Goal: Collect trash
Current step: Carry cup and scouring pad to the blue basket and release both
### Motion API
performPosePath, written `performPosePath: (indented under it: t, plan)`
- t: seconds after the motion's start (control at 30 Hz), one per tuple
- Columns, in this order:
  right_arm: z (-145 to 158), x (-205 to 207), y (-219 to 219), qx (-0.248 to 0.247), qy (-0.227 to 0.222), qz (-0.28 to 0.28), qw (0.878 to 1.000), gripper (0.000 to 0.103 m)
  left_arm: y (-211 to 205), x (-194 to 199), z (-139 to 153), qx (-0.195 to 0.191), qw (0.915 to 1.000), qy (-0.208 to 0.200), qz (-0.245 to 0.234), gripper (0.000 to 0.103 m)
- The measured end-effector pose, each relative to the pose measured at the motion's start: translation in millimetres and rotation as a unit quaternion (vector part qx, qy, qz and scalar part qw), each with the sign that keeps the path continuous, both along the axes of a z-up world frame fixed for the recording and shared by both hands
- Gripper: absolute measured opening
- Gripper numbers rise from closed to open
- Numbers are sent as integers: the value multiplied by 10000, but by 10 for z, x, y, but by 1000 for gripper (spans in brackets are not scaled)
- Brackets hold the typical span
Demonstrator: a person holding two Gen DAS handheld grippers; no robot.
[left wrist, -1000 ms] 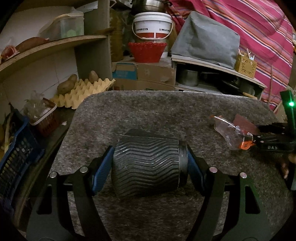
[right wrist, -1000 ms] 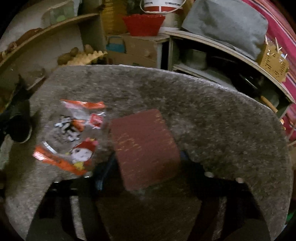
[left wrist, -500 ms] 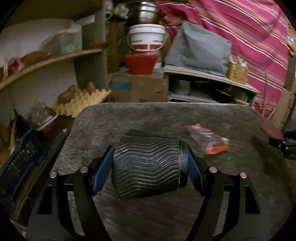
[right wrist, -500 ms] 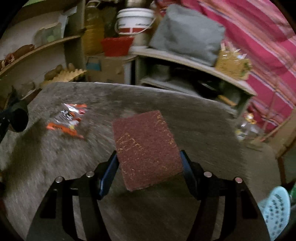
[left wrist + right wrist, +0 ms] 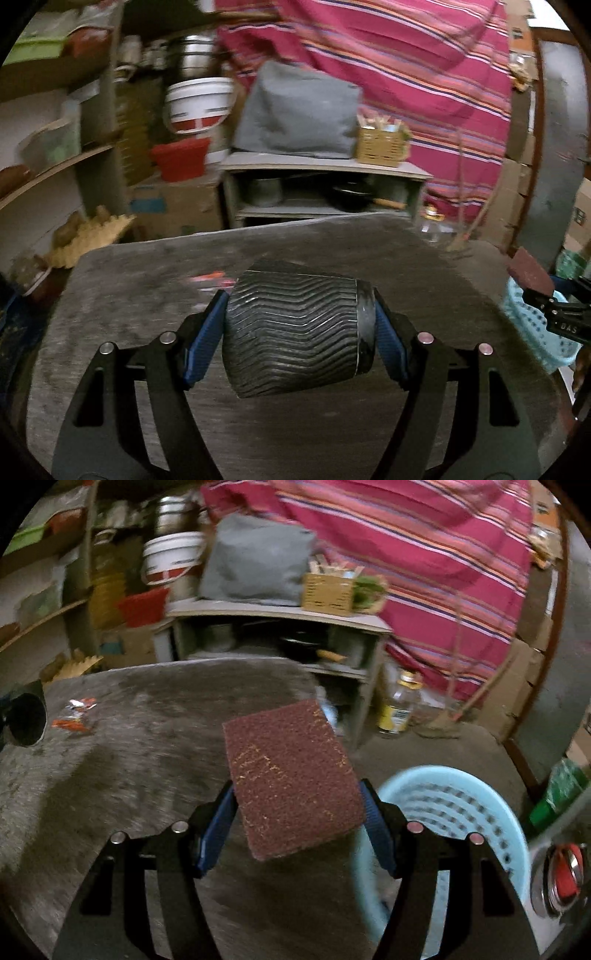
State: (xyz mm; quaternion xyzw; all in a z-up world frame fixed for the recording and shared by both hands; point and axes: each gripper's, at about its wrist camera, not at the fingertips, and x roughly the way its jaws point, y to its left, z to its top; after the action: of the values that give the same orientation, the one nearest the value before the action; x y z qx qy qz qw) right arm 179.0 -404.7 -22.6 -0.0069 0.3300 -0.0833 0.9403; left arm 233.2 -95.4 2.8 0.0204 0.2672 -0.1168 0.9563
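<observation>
trash: a brown scouring pad (image 5: 291, 779), a black ribbed cup (image 5: 295, 332), and a snack wrapper (image 5: 74, 714) lying on the grey worktop (image 5: 129, 746).
right tool (image 5: 295, 827): closed on the scouring pad, blue pads pressing both its side edges; the pad sticks out forward, tilted.
left tool (image 5: 299, 339): closed on the ribbed cup lying sideways between its fingers, held at both ends.
basket: a pale blue basket (image 5: 454, 812) stands off the worktop's right side, just beside and below the right tool; it looks like the place for the trash.
step in hand: carrying both pieces toward the basket, as i judge it.
doing it well: bring the right tool over the middle of the basket mouth before letting go, since the pad is light and flat and could catch the rim. the cup is round and may roll, so lower it inside the rim first.
order: drop the pad, clear that tool aside, then bring the cup in, so the tools do not knock.
left to do: the wrapper is well apart, near the far left of the worktop.
</observation>
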Motion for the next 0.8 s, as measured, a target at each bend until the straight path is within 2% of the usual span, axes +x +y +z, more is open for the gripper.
performPosePath:
  t: [0.4, 0.63, 0.8]
  plan:
    - [0, -539, -1093, -55, -36, -892, 9960, 65, -1483, -287, -15, 17, 9948, -34, -1013, 72]
    - [-86, -732, -1480, 51, -22, -1160, 9932, 65, -2269, -470, -97, 105, 9874, -59, -1577, 72]
    - [-134, -803, -1667, 65, -25, -1340, 9910, 65, -2726, -522, -104, -32, 9808, -26, -1952, 72]
